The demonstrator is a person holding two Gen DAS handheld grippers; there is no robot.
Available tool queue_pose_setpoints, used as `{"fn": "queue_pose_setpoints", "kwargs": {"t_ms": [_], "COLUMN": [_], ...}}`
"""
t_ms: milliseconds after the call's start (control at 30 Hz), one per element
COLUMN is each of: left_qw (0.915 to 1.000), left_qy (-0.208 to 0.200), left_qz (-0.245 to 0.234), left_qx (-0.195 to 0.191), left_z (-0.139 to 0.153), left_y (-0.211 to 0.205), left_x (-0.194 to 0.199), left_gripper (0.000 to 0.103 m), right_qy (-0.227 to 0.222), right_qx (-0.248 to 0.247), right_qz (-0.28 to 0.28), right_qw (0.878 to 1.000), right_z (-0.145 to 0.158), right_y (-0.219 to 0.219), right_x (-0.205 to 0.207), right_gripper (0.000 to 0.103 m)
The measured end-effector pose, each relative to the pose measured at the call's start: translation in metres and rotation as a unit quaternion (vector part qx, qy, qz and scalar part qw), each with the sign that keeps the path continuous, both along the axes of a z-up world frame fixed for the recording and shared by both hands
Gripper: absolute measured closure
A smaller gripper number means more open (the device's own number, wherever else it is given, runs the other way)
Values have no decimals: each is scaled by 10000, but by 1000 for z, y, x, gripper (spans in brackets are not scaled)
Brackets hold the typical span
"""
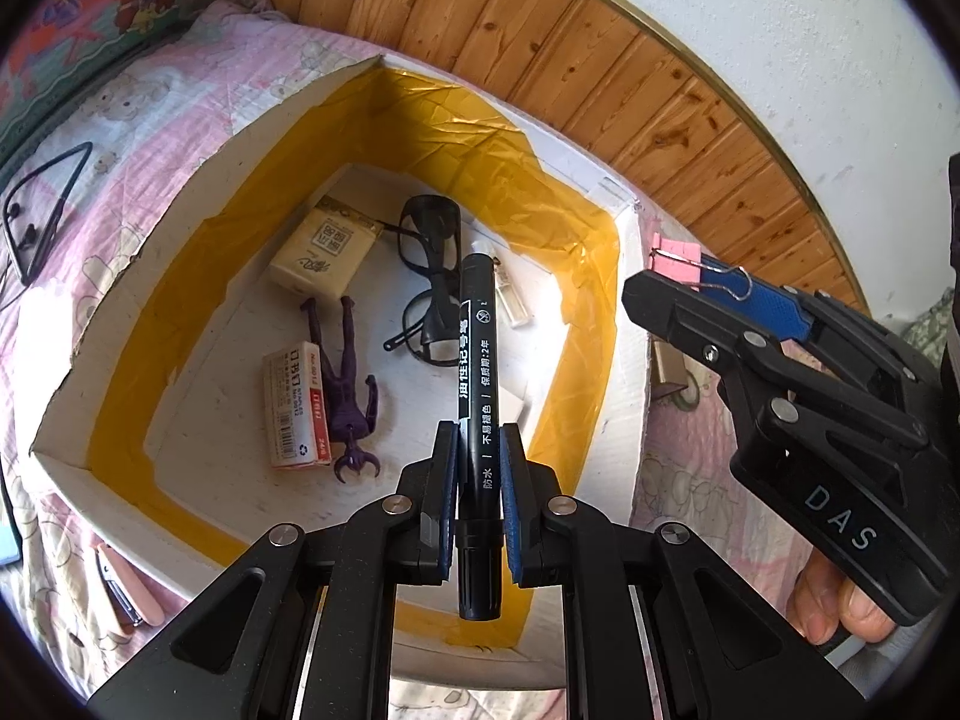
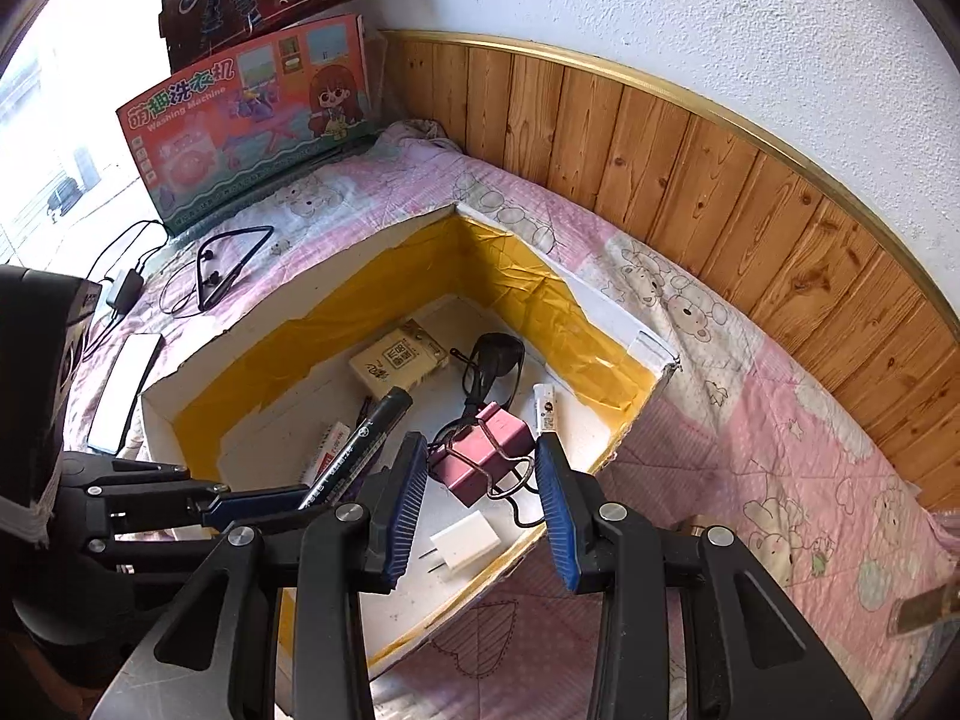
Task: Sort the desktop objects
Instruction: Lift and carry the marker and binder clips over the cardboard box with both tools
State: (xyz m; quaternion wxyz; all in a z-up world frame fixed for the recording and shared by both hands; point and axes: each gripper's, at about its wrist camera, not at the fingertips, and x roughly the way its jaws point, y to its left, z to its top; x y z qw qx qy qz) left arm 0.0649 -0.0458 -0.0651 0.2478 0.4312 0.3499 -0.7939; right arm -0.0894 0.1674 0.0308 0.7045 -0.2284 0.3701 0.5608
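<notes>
My left gripper (image 1: 480, 438) is shut on a black marker pen (image 1: 477, 360), which points forward over the open white box (image 1: 198, 192) lined with yellow tape. In the right wrist view the same left gripper (image 2: 258, 504) comes in from the left with the marker (image 2: 360, 444). My right gripper (image 2: 483, 447) is shut on a pink binder clip (image 2: 480, 468), held above the box's near right part. From the left wrist view the right gripper (image 1: 702, 288) hangs at the box's right rim, the clip (image 1: 678, 255) sticking out past its tips.
Inside the box lie black glasses (image 1: 432, 276), a beige pack (image 1: 327, 252), a staple box (image 1: 294, 414), a purple figure (image 1: 351, 384), a small tube (image 2: 545, 405) and a white plug (image 2: 465, 543). Neckband earphones (image 2: 231, 258), a toy carton (image 2: 252, 114) and a pink stapler (image 1: 129, 594) sit on the pink sheet.
</notes>
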Motion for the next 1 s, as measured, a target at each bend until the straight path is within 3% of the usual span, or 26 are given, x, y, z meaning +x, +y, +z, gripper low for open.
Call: {"fn": "queue_pose_setpoints", "kwargs": {"t_ms": [333,1000], "left_qw": [9999,9975], "left_qy": [-144,-218], "left_qz": [-54,59], "left_qx": [7,673], "left_z": [-11,-37], "left_y": [-4,-21], "left_x": [-10,-17], "left_gripper": [90,90], "right_qy": [-68,29], "right_qx": [-334,-1128], "right_qz": [210,763], "right_qw": [9992,9907], "right_z": [-15,-57], "right_y": [29,75], "right_x": [11,31], "right_gripper": [64,64]}}
